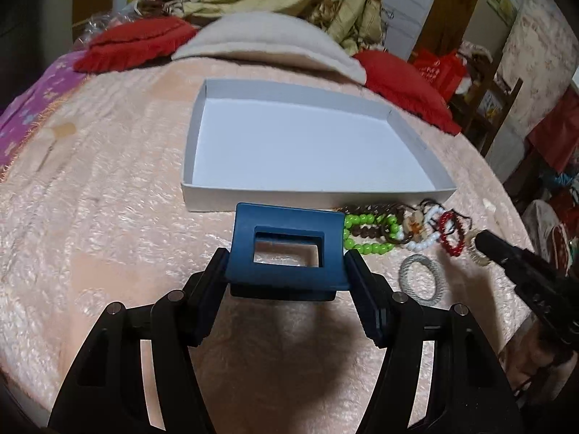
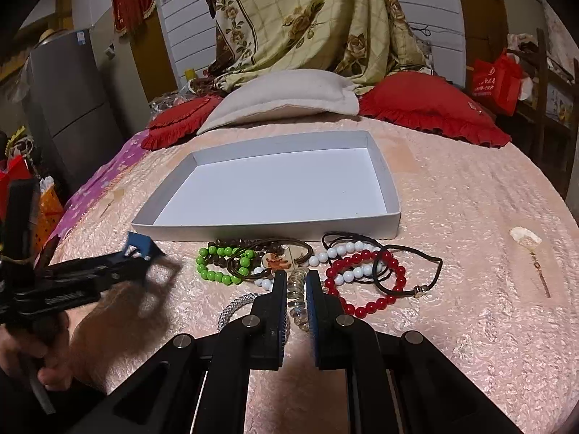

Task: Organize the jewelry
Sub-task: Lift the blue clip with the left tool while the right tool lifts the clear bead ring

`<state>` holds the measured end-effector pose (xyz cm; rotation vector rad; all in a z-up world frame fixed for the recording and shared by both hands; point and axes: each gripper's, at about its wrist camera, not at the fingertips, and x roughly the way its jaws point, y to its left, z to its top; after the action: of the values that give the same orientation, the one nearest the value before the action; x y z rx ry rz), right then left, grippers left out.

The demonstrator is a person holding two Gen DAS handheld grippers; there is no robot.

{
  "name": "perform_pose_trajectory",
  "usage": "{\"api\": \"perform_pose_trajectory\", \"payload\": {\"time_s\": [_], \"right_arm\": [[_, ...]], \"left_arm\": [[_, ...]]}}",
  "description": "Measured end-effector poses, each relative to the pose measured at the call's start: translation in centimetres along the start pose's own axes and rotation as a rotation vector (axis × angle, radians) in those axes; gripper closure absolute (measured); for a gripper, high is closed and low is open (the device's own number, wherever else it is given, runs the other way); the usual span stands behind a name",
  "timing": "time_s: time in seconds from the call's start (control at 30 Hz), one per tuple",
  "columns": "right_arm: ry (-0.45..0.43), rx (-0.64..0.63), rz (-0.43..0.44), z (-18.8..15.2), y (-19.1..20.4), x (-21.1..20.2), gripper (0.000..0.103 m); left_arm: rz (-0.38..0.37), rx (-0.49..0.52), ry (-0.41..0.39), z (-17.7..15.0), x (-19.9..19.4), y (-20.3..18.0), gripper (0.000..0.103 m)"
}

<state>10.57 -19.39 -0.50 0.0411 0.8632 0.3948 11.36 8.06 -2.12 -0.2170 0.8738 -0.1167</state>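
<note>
Now the left gripper (image 1: 287,271) fingers clamp the blue hair claw (image 1: 287,249) just short of the empty white tray (image 1: 318,195), next lifting over its wall, while the right gripper (image 2: 296,296) fingers narrowly straddle a clear coil tie (image 2: 297,298) on the bed.

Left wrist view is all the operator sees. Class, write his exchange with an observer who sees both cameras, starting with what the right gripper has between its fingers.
Operator: What is the right gripper on? I see only its tip.
Observer: The right gripper is closed on a clear spiral hair tie.
Operator: Anything to the right of the red beads?
Observer: Yes. A black hair tie with a small gold clasp overlaps the red bead bracelet on its right side.
</note>
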Motion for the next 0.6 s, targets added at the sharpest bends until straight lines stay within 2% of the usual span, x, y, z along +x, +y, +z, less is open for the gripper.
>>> {"api": "perform_pose_trajectory", "payload": {"time_s": [0.17,0.27,0.47,0.6], "right_arm": [[-0.049,-0.021,-0.002,-0.7,1.5,-1.5,0.094],[-0.082,-0.004,0.009,-1.3,2.2,-2.4,0.094],[-0.089,0.0,0.022,-2.0,3.2,-2.6,0.094],[-0.074,-0.004,0.0,-2.3,3.3,-2.8,0.094]], "left_arm": [[0.098,-0.001,-0.03,-1.0,-1.8,-1.4,0.039],[0.168,0.033,-0.07,-1.4,-3.3,-2.9,0.039],[0.126,0.048,-0.089,-1.5,-5.0,-4.9,0.039],[0.145,0.064,-0.089,-1.5,-5.5,-5.9,0.039]]}}
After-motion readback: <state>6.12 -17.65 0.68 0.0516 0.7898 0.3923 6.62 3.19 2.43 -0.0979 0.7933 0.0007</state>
